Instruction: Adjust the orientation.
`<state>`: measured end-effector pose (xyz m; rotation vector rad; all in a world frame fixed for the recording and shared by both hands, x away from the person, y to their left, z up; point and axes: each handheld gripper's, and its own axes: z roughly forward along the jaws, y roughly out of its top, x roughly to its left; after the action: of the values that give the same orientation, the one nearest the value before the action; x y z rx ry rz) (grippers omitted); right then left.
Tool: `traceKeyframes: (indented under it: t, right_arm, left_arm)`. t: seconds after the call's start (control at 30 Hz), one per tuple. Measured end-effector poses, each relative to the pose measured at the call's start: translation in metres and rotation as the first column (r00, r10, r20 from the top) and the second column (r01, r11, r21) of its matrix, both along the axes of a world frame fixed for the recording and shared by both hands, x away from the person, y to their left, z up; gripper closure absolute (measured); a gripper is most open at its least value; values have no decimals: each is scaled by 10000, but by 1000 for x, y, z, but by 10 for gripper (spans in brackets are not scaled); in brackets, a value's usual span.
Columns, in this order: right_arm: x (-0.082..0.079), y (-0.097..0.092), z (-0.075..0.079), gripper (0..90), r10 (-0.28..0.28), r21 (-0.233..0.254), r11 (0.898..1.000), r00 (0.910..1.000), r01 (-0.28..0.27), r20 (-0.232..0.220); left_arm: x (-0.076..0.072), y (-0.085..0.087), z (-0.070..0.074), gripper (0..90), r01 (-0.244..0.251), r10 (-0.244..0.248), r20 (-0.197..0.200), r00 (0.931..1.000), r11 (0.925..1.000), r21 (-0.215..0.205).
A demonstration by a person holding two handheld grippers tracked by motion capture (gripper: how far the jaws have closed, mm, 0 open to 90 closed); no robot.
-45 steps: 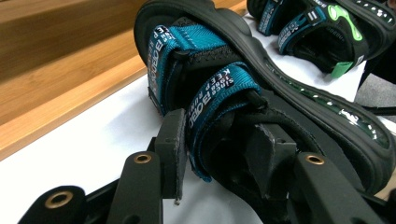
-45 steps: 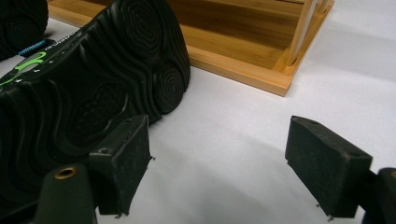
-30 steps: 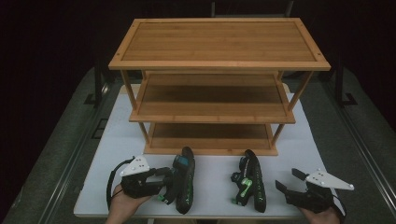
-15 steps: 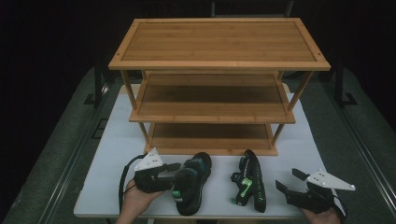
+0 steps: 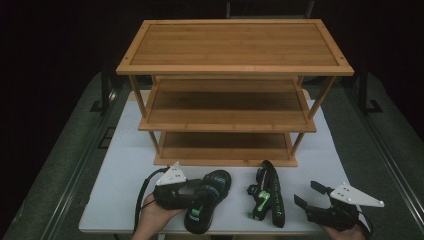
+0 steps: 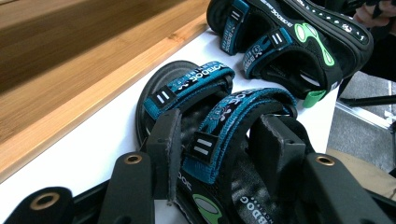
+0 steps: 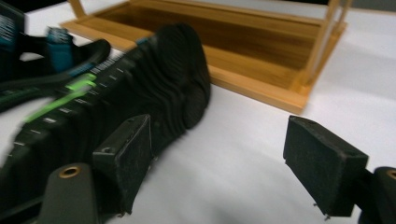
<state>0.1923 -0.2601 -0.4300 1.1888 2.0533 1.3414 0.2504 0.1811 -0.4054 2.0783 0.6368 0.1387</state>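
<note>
Two black sandals with blue straps and green marks lie at the table's front. The left sandal (image 5: 216, 182) (image 6: 187, 86) rests sole down. My left gripper (image 5: 201, 193) (image 6: 219, 144) is shut on its rear blue strap, one jaw on each side. On its side, sole facing right, lies the right sandal (image 5: 270, 194) (image 6: 289, 42) (image 7: 159, 79). My right gripper (image 5: 307, 194) (image 7: 224, 163) stands open just right of that sandal, its left jaw close to the ribbed sole and nothing between the jaws.
A three-tier bamboo shoe rack (image 5: 232, 65) (image 7: 261, 51) (image 6: 56, 107) stands on the white table (image 5: 125, 170) behind the sandals, with all its shelves bare. Dark floor surrounds the table. Bare tabletop lies to the left of the rack and in front of its right corner.
The left sandal has gone from lying on its side to sole down. My left gripper has moved right onto it and shut on its strap. The right gripper has hardly moved.
</note>
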Motion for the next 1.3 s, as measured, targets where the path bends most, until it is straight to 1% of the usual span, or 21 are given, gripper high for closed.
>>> traceKeyframes:
  t: [0.1,0.2,0.27,0.3,0.37,0.4,0.47,0.5,0.6,0.67,0.73,0.83,0.93,0.97,1.03,1.1,1.13,1.2,1.3]
  right_arm:
    - [-4,2,6,252,93,151,9998,9998,-96,175]
    - [-6,1,12,272,229,304,9992,9990,-240,379]
    - [-8,1,15,317,395,476,9980,9983,-415,423]
    - [-9,2,17,334,465,507,9975,9978,-489,474]
    - [-11,6,21,376,678,481,9963,9961,-706,571]
    - [-12,8,23,394,813,444,9955,9952,-838,552]
    - [-13,14,27,447,1095,304,9933,9921,-1115,612]
    - [-13,17,29,459,1245,197,9918,9903,-1260,613]
    - [-13,28,33,527,1639,26,9864,9836,-1646,757]
    - [-13,36,36,582,1777,-138,9841,9809,-1771,793]
    - [-11,43,38,650,1972,-454,9800,9767,-1939,851]
    - [-6,54,39,733,2138,-764,9751,9739,-2081,759]
    - [1,63,38,781,2241,-1081,9703,9724,-2163,654]
    - [3,67,37,783,2243,-1184,9692,9726,-2159,619]
    - [7,70,36,822,2287,-1315,9667,9717,-2195,596]
    - [9,72,34,854,2177,-1489,9667,9747,-2081,510]
    - [10,73,33,865,2205,-1503,9657,9744,-2118,436]
    - [11,73,30,882,2113,-1624,9654,9770,-2040,289]
    - [11,69,30,891,1997,-1547,9689,9795,-1933,271]
  left_arm:
    - [-1,0,-1,490,54,-53,-85,10000,9999,140]
    - [-2,3,-2,490,-44,45,-59,10000,9999,134]
    - [-2,6,-3,491,-84,86,-113,9999,9999,133]
    - [-3,7,-4,492,-69,71,-107,9999,9998,199]
    - [-4,8,-7,511,-47,47,-66,10000,9999,135]
    - [-5,10,-8,544,17,-17,5,10000,10000,78]
    - [-6,10,-11,580,63,-63,-36,10000,10000,1]
    - [-6,10,-12,591,51,-51,-31,10000,10000,-61]
    - [-5,10,-12,596,59,-60,-90,9999,9999,-116]
    - [-6,10,-12,596,34,-36,-104,9999,9998,-172]
    - [-6,10,-12,595,46,-48,-113,9999,9998,-200]
    - [-6,10,-12,587,32,-36,-144,9999,9997,-262]
    - [-6,10,-13,586,22,-26,-154,9999,9996,-284]
    - [-6,10,-13,586,16,-21,-163,9999,9996,-299]
    - [-6,11,-14,584,2,-8,-163,9999,9993,-372]
    - [-6,12,-14,584,-31,24,-193,9998,9993,-360]
    - [-6,12,-14,584,-42,34,-214,9998,9992,-391]
    - [-6,12,-14,584,-29,20,-231,9997,9992,-401]
    - [-6,12,-14,583,-34,25,-233,9997,9992,-406]
